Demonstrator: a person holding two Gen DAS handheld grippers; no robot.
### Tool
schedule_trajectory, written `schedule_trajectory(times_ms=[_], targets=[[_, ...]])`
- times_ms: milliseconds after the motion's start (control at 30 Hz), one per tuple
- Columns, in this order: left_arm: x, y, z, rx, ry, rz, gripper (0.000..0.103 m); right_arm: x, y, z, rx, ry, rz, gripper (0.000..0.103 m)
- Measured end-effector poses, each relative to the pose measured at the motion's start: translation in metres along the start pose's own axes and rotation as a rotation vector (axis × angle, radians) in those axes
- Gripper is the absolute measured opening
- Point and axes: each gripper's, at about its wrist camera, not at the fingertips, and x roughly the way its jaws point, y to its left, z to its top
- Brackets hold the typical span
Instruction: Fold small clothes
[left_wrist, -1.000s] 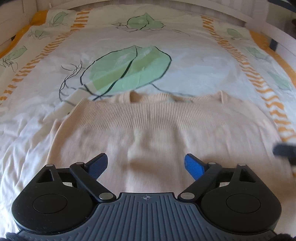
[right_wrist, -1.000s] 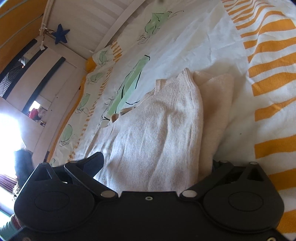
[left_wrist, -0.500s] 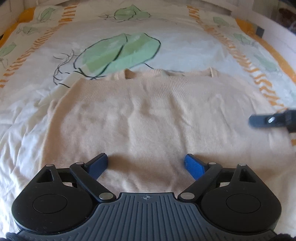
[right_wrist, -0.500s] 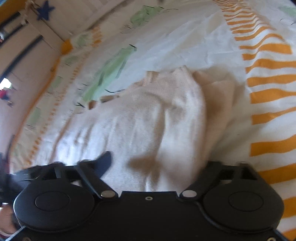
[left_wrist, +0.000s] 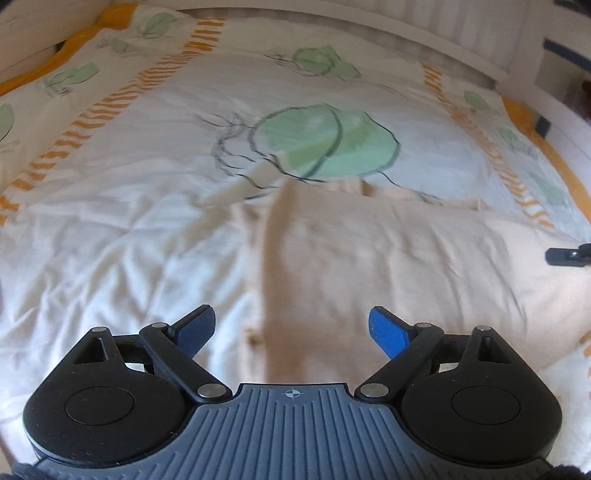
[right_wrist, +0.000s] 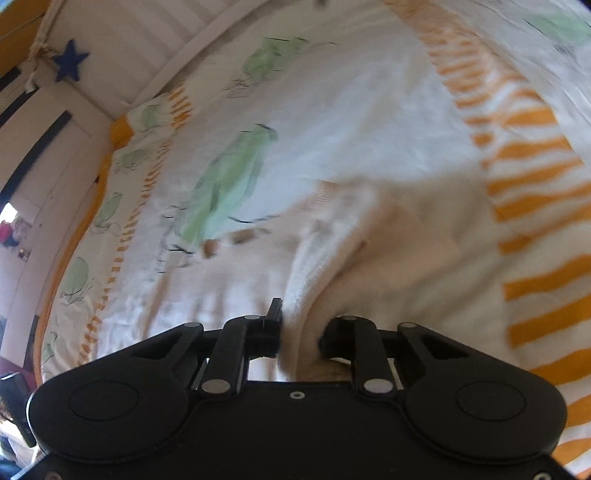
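Note:
A small peach knit sweater lies flat on the bed, its neck at the far side. My left gripper is open and empty, just above the sweater's near left edge. My right gripper is shut on a bunched fold of the sweater at its right side. The right gripper's tip also shows in the left wrist view at the far right edge.
The bed has a white cover with green leaf prints and orange striped bands. A white slatted bed rail runs along the far side. A blue star hangs on the rail in the right wrist view.
My right gripper has closed on the sweater's right edge. My left gripper has shifted left, from over the sweater's middle to its left edge, still open.

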Motion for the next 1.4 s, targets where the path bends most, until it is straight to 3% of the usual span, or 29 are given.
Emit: schedule_trajectory(times_ms=[200,333,600,700,767,833,933,1033,1167,1400], targets=[[-0.012,0.04,-0.003,-0.094,-0.017,-0.012,0.091,0.02,0.084,0.009,-0.119,0.023,0.042,0.029],[-0.018,0.062,-0.009,-0.138,-0.018,-0.014,0.091,0.056,0.142,-0.002,-0.222,0.073,0.074,0.028],[-0.022,0.095,-0.021,-0.213,-0.003,-0.014,0.091,0.156,0.207,-0.06,-0.415,0.202,-0.057,0.028],[-0.021,0.102,-0.023,-0.233,0.002,-0.015,0.091,0.168,0.211,-0.075,-0.457,0.206,-0.082,0.039],[-0.019,0.105,-0.023,-0.238,0.009,-0.016,0.091,0.16,0.209,-0.076,-0.457,0.192,-0.024,0.06],[-0.018,0.105,-0.021,-0.238,0.011,-0.017,0.091,0.151,0.206,-0.074,-0.43,0.177,0.069,0.066],[-0.02,0.103,-0.017,-0.222,0.0,-0.02,0.091,0.129,0.199,-0.068,-0.391,0.124,0.146,0.066],[-0.023,0.096,-0.008,-0.187,-0.017,-0.02,0.091,0.107,0.185,-0.063,-0.344,0.063,0.161,0.066],[-0.024,0.083,0.009,-0.148,-0.04,-0.032,0.091,0.091,0.164,-0.062,-0.311,0.014,0.102,0.067],[-0.009,0.044,0.04,-0.009,-0.067,-0.089,0.091,0.085,0.139,-0.089,-0.321,0.0,0.06,0.067]])
